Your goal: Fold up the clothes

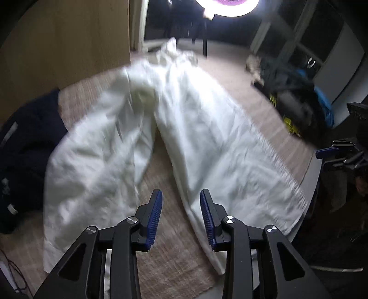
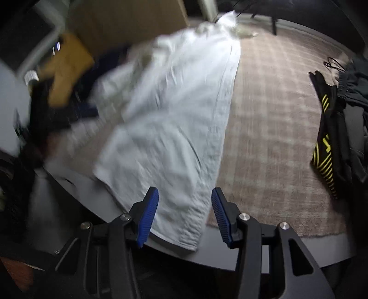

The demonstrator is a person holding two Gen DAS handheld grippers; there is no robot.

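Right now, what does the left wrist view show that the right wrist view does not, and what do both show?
Only the left wrist view shows both legs of the white trousers spread apart, a bright ring lamp and the left gripper, jaws apart and empty. Only the right wrist view shows a mustard-yellow garment and the right gripper, jaws apart and empty. Both show the trousers, the beige rug and a black garment with yellow stripes.
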